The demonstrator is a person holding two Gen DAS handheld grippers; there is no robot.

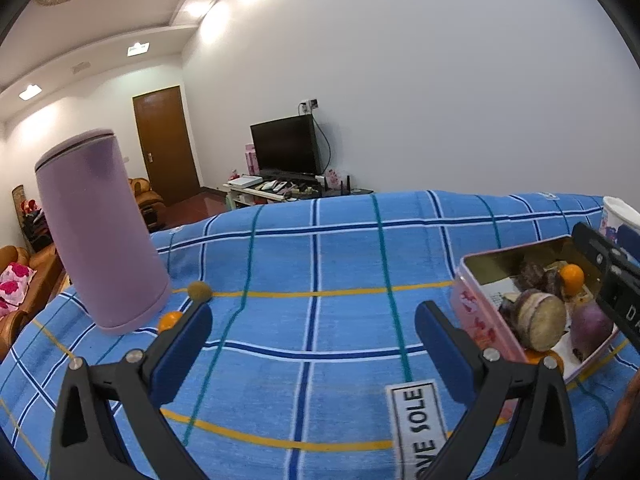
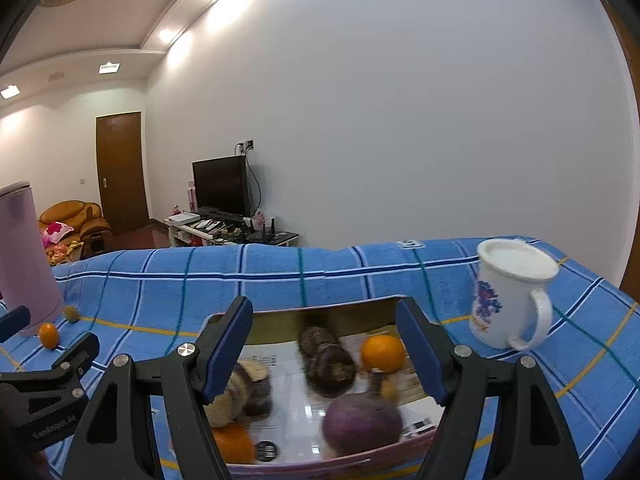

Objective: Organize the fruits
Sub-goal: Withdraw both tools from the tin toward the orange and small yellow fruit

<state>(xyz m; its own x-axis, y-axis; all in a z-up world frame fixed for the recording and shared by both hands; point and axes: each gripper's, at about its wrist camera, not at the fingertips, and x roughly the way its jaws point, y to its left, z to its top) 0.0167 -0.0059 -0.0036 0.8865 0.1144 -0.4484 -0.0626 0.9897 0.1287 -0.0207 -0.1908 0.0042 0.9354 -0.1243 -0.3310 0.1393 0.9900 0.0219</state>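
A pink tin box [image 1: 486,322] sits on the blue checked cloth at the right and shows from above in the right wrist view [image 2: 280,322]. It holds an orange [image 2: 382,352], a second orange [image 2: 234,442], a dark brown fruit [image 2: 326,358], a round purple fruit [image 2: 362,424] and a cut purple-and-tan piece [image 2: 240,390]. A small orange [image 1: 169,319] and an olive-green fruit [image 1: 199,291] lie by the lilac cylinder. My left gripper [image 1: 313,322] is open and empty above the cloth. My right gripper [image 2: 324,322] is open and empty over the box.
A tall lilac cylinder [image 1: 100,232] stands at the left of the table. A white mug [image 2: 510,292] with a flower print stands right of the box. A "LOVE SOLE" label [image 1: 418,424] is sewn on the cloth. A TV stand and sofas lie beyond the table.
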